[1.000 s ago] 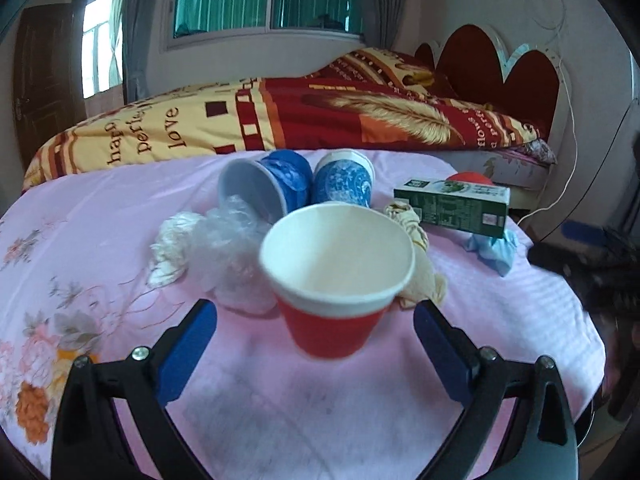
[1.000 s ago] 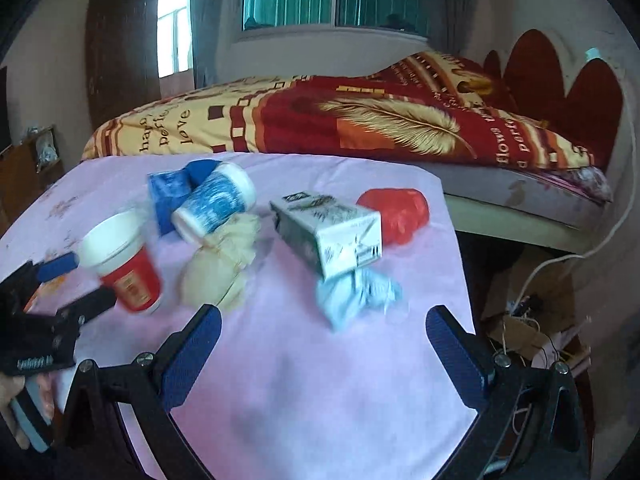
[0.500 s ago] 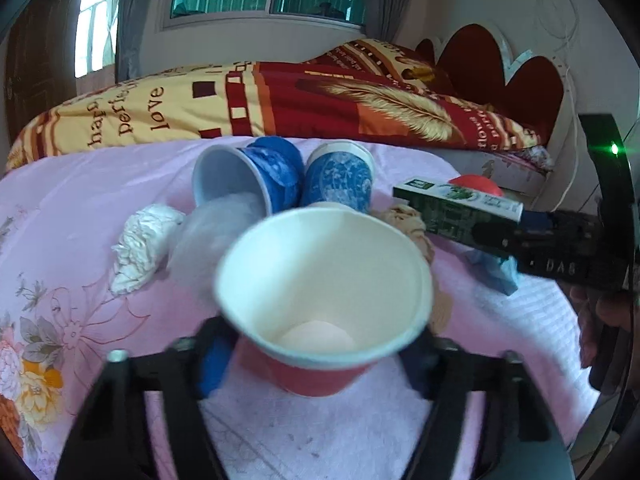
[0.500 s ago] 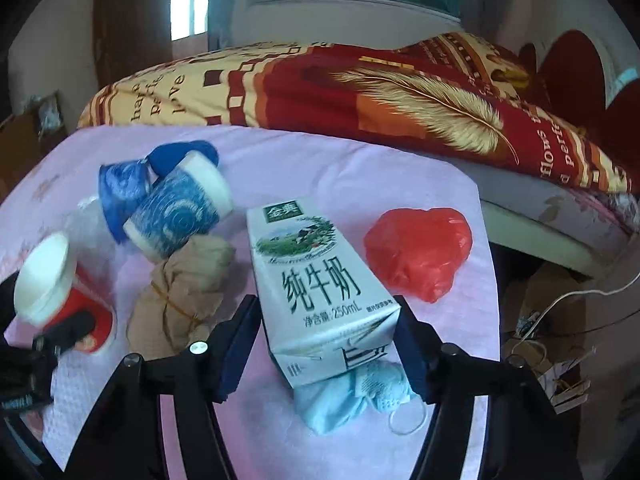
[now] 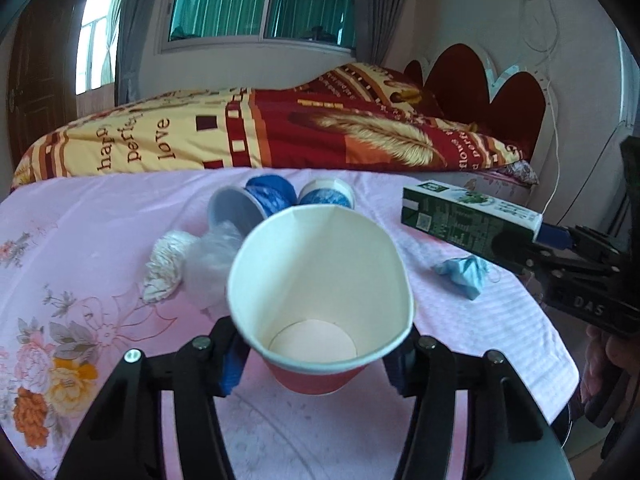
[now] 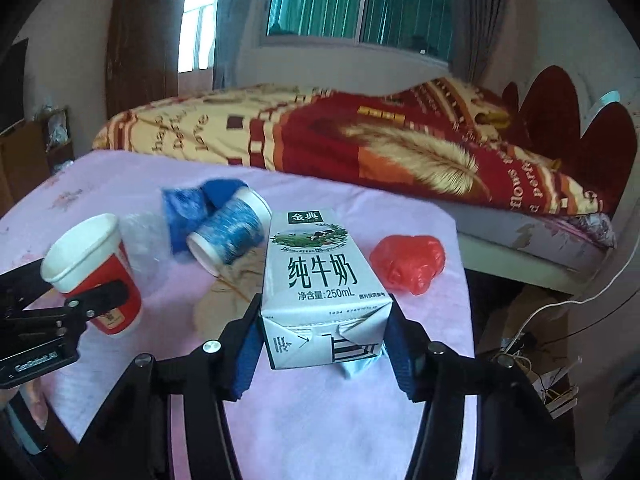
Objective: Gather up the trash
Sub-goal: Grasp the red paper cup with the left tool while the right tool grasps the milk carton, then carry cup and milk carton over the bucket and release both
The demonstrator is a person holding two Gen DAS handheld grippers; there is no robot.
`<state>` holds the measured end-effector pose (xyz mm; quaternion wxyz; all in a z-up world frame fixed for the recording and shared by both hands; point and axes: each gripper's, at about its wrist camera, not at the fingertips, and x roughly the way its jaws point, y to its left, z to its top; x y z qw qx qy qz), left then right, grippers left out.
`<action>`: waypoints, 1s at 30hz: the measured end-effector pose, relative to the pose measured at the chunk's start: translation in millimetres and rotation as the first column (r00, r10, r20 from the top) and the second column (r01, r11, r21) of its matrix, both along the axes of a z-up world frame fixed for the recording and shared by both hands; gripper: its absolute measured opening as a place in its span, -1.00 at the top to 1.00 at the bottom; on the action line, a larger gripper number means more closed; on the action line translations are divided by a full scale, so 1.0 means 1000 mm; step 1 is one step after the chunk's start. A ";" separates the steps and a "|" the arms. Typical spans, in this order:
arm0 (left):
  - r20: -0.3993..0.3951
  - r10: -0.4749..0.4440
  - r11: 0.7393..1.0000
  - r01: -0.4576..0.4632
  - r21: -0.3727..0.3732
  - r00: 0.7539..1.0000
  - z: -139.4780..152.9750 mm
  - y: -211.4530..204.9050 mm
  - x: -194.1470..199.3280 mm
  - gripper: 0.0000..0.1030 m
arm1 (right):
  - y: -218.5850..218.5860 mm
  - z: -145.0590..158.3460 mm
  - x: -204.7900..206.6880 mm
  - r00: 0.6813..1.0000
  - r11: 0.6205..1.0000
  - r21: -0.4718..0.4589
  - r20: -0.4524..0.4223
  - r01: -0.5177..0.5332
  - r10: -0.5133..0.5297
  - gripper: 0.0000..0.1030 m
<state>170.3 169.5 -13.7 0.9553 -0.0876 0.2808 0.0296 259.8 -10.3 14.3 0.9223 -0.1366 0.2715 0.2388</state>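
Note:
A red paper cup [image 5: 320, 280] with a white inside sits between the pads of my left gripper [image 5: 316, 364]. Its jaws are closing and the cup's rim is squeezed oval; the cup hangs a little above the pink tablecloth [image 5: 80, 240]. My right gripper [image 6: 324, 356] is closing on a white-and-green milk carton [image 6: 324, 280], pads pressed on both sides, with the carton raised off the cloth. From the left wrist the carton [image 5: 468, 216] shows at the right. The right wrist view has the cup [image 6: 96, 276] at the left.
On the cloth lie two blue cups [image 5: 276, 196] on their sides, a clear plastic bag [image 5: 212, 264], a white crumpled wad [image 5: 166, 260], a blue face mask [image 5: 464, 272], a brown paper wad [image 6: 224, 300] and a red plastic bag [image 6: 408, 260]. A bed [image 6: 360, 148] stands behind the table.
Both grippers went from wide open to closed, the left around the red cup and the right around the milk carton. Both things have come up off the cloth.

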 end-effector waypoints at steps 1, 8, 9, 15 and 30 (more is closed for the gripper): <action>0.008 -0.002 1.000 0.002 0.006 1.000 0.003 -0.001 -0.005 -0.11 | -0.003 0.004 -0.008 1.000 1.000 0.012 0.006 0.002 -0.002 -0.12; 0.031 -0.029 0.999 0.028 0.018 0.999 0.011 -0.008 -0.032 -0.11 | -0.031 0.021 -0.065 0.998 0.998 0.050 0.061 0.030 -0.033 -0.10; 0.032 -0.035 0.999 0.035 0.020 0.999 0.012 -0.010 -0.036 -0.11 | -0.036 0.022 -0.072 0.997 0.998 0.056 0.067 0.037 -0.041 -0.10; 0.038 -0.076 0.997 0.075 0.028 0.996 0.013 -0.032 -0.057 -0.11 | -0.080 0.022 -0.111 0.990 0.990 0.087 0.079 0.107 -0.114 -0.10; 0.042 -0.261 0.964 0.259 0.059 0.964 0.019 -0.126 -0.064 -0.11 | -0.184 0.007 -0.160 0.954 0.955 0.075 0.063 0.287 -0.292 -0.10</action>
